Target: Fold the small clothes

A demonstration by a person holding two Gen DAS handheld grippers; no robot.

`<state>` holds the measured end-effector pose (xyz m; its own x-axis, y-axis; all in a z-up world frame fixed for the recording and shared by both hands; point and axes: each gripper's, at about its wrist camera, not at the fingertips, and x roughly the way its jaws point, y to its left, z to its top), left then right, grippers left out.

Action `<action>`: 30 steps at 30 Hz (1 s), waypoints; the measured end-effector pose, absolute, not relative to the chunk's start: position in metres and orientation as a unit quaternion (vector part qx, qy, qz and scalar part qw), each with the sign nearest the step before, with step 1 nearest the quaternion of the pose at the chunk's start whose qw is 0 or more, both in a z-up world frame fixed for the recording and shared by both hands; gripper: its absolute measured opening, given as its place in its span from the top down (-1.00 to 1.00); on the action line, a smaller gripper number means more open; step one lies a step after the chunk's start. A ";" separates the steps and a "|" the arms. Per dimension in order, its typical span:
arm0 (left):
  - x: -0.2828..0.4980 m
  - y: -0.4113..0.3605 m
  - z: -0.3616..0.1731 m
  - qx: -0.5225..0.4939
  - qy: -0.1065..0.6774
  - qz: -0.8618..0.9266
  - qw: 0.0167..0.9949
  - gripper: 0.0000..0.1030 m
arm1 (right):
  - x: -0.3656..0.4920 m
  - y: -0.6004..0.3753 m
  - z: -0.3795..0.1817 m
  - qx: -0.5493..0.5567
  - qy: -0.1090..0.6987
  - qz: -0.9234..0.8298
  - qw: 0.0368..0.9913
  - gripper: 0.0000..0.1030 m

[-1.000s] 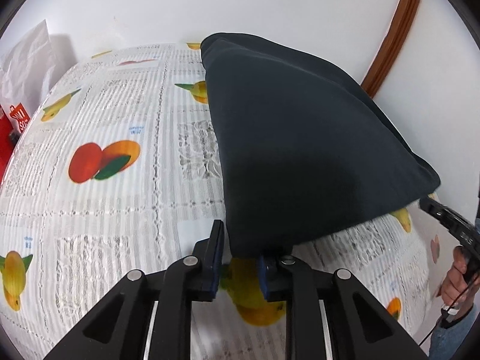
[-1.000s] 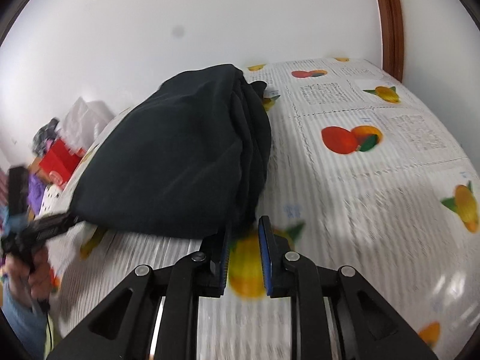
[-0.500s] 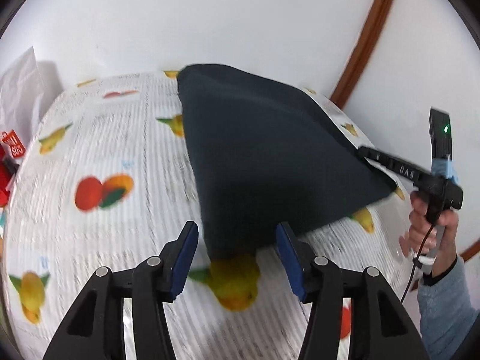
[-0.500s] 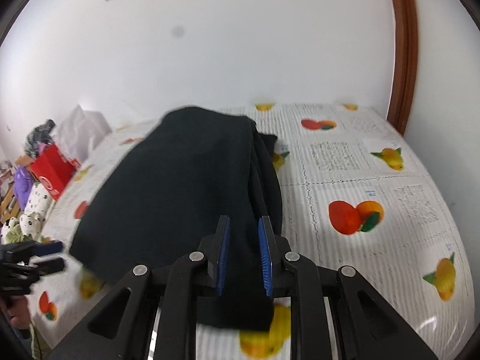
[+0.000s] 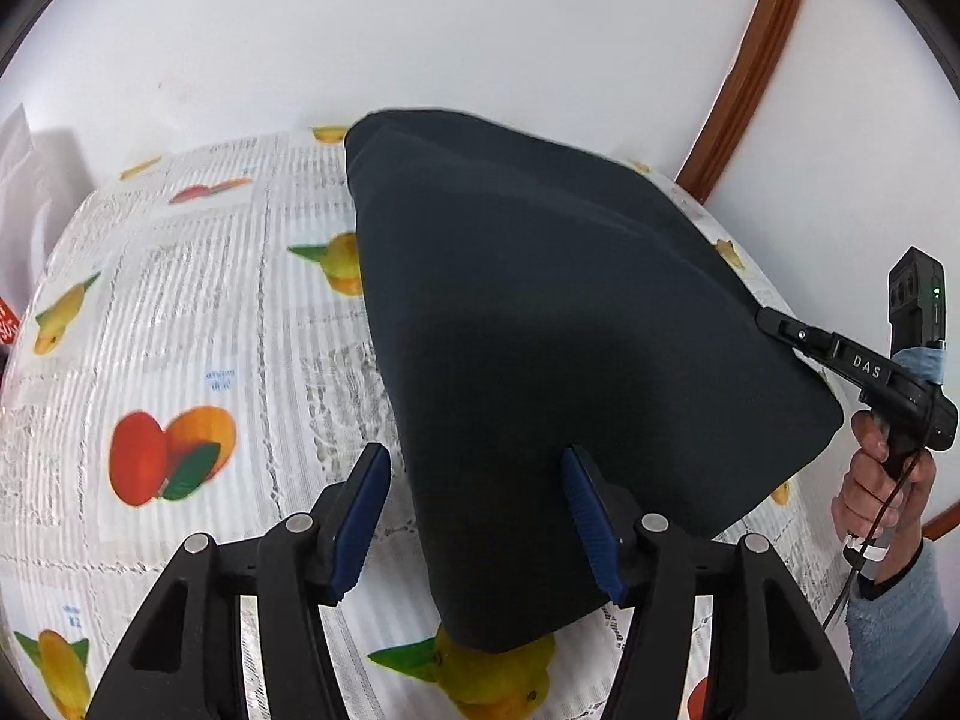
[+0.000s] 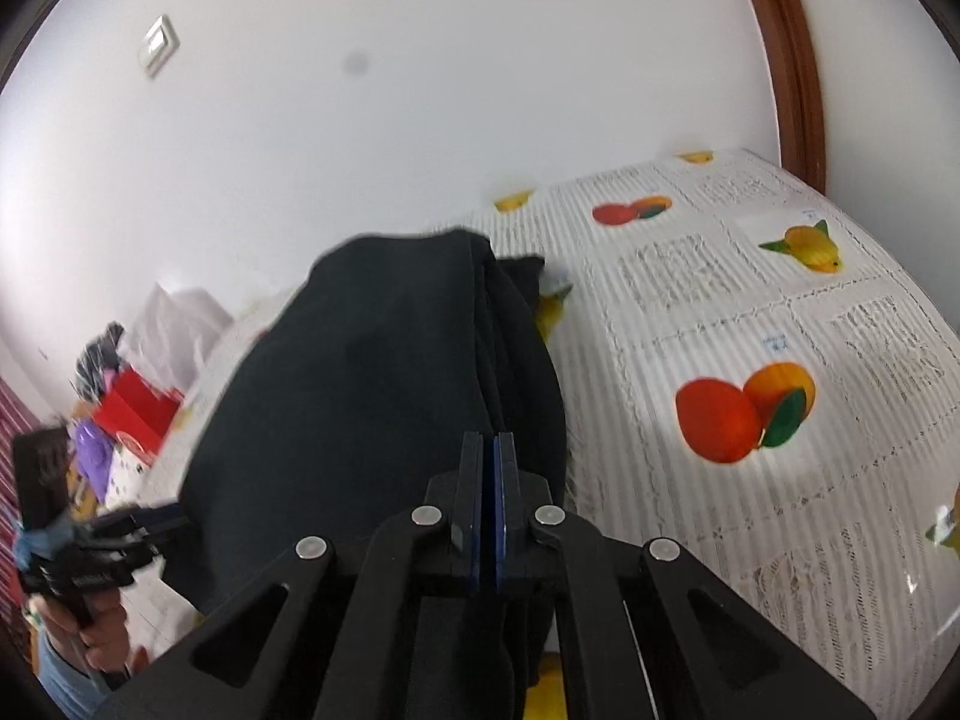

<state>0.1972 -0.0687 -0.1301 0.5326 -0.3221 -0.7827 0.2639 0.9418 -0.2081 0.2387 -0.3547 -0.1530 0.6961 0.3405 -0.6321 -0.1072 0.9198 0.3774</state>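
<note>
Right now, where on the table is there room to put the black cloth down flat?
Bare fruit-print tablecloth lies left of the black garment, out to the white bag. In the right wrist view, more lies right of it, toward the brown door frame. The middle is crowded: the garment covers it.

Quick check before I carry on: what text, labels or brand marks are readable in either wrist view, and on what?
"DAS": white letters on the black finger of the right gripper, seen from the left wrist view.
Small blue printed marks on the fruit-print tablecloth: too small to read.
White lettering on the red bag at the left edge: cut off, unreadable.
White marking on the left gripper body: blurred, unreadable.
Dark garment: no text visible.
</note>
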 end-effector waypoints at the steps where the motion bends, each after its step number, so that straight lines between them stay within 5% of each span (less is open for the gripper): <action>1: 0.198 -0.068 -0.127 -0.027 0.448 -0.165 0.878 -0.13 | 0.238 -0.353 -0.150 0.151 0.372 0.123 0.908 0.94; 9: 0.226 -0.062 -0.117 -0.025 0.441 -0.141 0.886 -0.13 | 0.274 -0.321 -0.117 0.071 0.386 0.109 0.913 0.71; 13: 0.238 -0.064 -0.121 -0.022 0.445 -0.138 0.884 -0.20 | 0.308 -0.306 -0.126 0.060 0.432 0.097 0.895 0.72; 15: 0.240 -0.064 -0.123 -0.020 0.447 -0.142 0.883 -0.20 | 0.317 -0.302 -0.133 0.045 0.447 0.091 0.889 0.95; 22: 0.243 -0.059 -0.124 -0.028 0.446 -0.153 0.881 -0.22 | 0.312 -0.318 -0.129 0.057 0.441 0.098 0.891 0.93; 30: 0.247 -0.061 -0.123 -0.029 0.445 -0.148 0.883 -0.22 | 0.328 -0.303 -0.111 0.039 0.432 0.103 0.895 0.68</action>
